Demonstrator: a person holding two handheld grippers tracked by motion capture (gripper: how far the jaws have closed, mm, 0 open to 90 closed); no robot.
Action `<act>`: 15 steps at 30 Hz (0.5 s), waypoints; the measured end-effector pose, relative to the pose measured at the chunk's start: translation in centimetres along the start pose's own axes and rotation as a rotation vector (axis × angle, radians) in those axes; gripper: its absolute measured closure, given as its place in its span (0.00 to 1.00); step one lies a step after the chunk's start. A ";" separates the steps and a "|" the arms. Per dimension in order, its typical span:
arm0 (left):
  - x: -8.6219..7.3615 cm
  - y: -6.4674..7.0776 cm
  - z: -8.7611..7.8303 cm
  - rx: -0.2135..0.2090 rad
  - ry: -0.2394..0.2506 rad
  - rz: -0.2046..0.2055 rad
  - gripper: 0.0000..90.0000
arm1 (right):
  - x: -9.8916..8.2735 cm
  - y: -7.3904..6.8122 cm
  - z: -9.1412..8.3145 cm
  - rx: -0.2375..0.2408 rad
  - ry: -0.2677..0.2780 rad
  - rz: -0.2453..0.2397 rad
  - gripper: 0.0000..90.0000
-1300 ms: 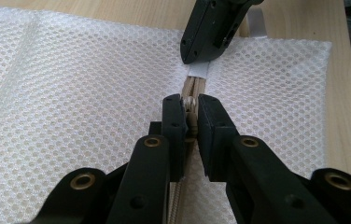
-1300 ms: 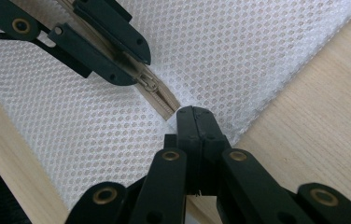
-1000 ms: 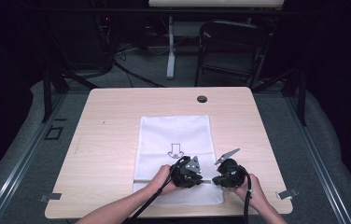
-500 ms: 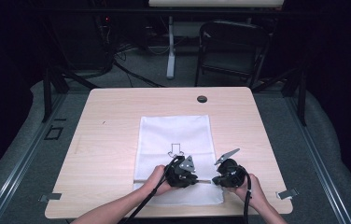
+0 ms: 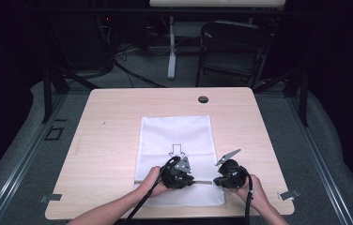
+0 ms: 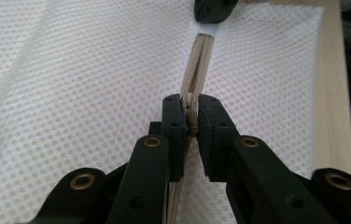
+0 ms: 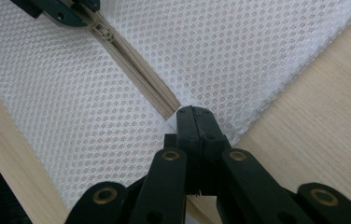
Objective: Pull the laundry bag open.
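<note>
A white mesh bag [image 5: 177, 136] lies flat on the wooden table [image 5: 113, 122], with a beige zipper [image 5: 203, 182] running across its near end. My left gripper [image 5: 192, 181] is shut on the zipper pull [image 6: 191, 125] and points right along the zipper [image 6: 199, 60]. Facing it, my right gripper [image 5: 213, 182] is shut on the bag's edge at the zipper's end [image 7: 171, 109]. In the right gripper view, the left gripper [image 7: 66, 11] and the slider [image 7: 103, 31] sit at the top left. A short stretch of zipper [image 7: 136, 74] lies between the two grippers.
An arrow outline [image 5: 177, 150] is printed on the bag just beyond the left gripper. A small black round cap [image 5: 203, 99] sits near the table's far edge. A dark folding chair [image 5: 233, 47] stands on the floor behind the table.
The left gripper has slid a little to the left along the zipper, away from the right gripper. The right gripper has stayed put.
</note>
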State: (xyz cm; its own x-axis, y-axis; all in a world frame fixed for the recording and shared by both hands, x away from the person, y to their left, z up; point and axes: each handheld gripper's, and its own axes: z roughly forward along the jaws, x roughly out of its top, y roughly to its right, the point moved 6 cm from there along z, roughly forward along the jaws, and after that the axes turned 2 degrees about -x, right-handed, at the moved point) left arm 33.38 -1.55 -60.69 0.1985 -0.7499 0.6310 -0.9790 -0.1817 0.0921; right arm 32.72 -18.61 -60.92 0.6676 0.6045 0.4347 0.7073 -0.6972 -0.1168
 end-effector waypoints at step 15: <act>-0.5 0.0 -0.7 0.010 -0.008 -0.004 0.91 | 0.0 0.0 0.0 -0.001 -0.001 0.003 1.00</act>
State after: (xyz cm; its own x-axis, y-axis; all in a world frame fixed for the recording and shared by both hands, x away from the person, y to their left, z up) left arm 33.24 -0.75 -60.50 0.2028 -0.7543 0.6244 -0.9777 -0.1911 0.0868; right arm 32.72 -18.62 -60.92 0.6698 0.6030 0.4333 0.7052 -0.6993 -0.1169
